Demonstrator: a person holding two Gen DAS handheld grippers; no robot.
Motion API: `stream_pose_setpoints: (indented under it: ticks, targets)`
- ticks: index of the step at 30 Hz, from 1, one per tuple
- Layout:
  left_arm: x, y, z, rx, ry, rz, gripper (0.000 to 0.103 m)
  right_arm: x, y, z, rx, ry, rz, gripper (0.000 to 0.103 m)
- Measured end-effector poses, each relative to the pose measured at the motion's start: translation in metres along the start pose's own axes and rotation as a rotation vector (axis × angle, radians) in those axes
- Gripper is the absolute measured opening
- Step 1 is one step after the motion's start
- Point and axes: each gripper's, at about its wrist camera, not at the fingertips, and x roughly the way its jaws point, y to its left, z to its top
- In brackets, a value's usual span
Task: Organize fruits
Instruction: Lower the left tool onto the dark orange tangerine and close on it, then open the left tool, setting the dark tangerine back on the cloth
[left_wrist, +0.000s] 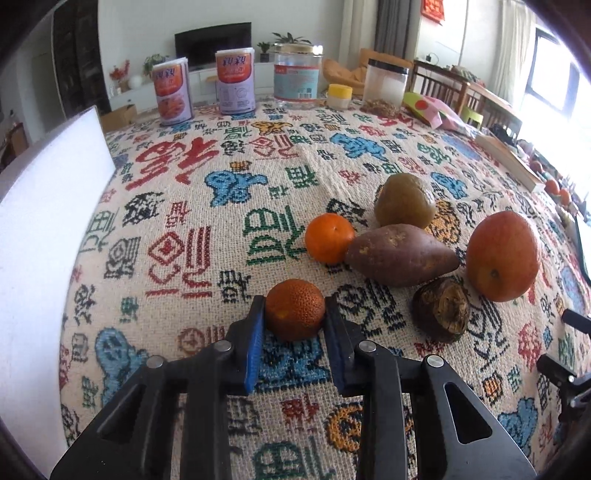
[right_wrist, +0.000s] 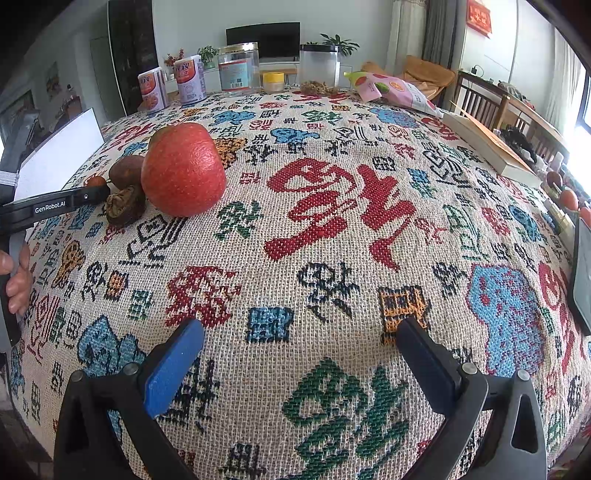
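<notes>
My left gripper (left_wrist: 294, 312) is shut on a dark, pitted small orange (left_wrist: 295, 309) that rests on the patterned tablecloth. Beyond it lie a bright tangerine (left_wrist: 328, 237), a sweet potato (left_wrist: 400, 255), a brown-green round fruit (left_wrist: 404, 201), a dried brown fruit (left_wrist: 441, 309) and a large red apple (left_wrist: 502, 255). My right gripper (right_wrist: 301, 338) is open and empty above bare cloth. In the right wrist view the apple (right_wrist: 183, 169) and the dried brown fruit (right_wrist: 125, 206) sit far left, beside the left gripper's body (right_wrist: 51, 206).
A white board (left_wrist: 40, 236) stands at the left edge. Two cans (left_wrist: 173, 90), a glass jar (left_wrist: 297, 72), a yellow-lidded pot (left_wrist: 339, 96), a plastic container (left_wrist: 386, 86) and a snack bag (right_wrist: 395, 90) line the far edge. A book (right_wrist: 491, 146) lies at right.
</notes>
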Motion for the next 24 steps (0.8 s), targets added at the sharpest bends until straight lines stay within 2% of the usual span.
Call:
stream_pose_setpoints:
  ticks: [4,8,12,13,14,16,20,24]
  targets:
    - [-0.023,0.009,-0.027,-0.011,0.009,0.019,0.030,0.000,0.000,0.000,0.000,0.000,0.000,0.103]
    - [-0.042,0.018,-0.045,-0.039,0.039,0.004,0.031,0.000,0.000,0.000,0.000,0.000,0.000,0.103]
    - [-0.045,0.012,-0.055,-0.001,0.021,0.039,0.035,0.000,0.000,0.000,0.000,0.000,0.000,0.103]
    - [-0.044,0.010,-0.055,0.002,0.012,0.057,0.045,0.000,0.000,0.000,0.000,0.000,0.000,0.103]
    - [-0.044,0.010,-0.056,0.000,0.010,0.078,0.061,0.000,0.000,0.000,0.000,0.000,0.000,0.103]
    - [-0.042,0.010,-0.056,-0.013,0.016,0.102,0.080,0.000,0.000,0.000,0.000,0.000,-0.001,0.103]
    - [-0.037,0.015,-0.055,-0.033,0.034,0.130,0.094,0.000,0.000,0.000,0.000,0.000,0.000,0.103]
    - [-0.033,0.022,-0.054,-0.070,0.051,0.119,0.100,0.000,0.000,0.000,0.000,0.000,-0.001,0.103]
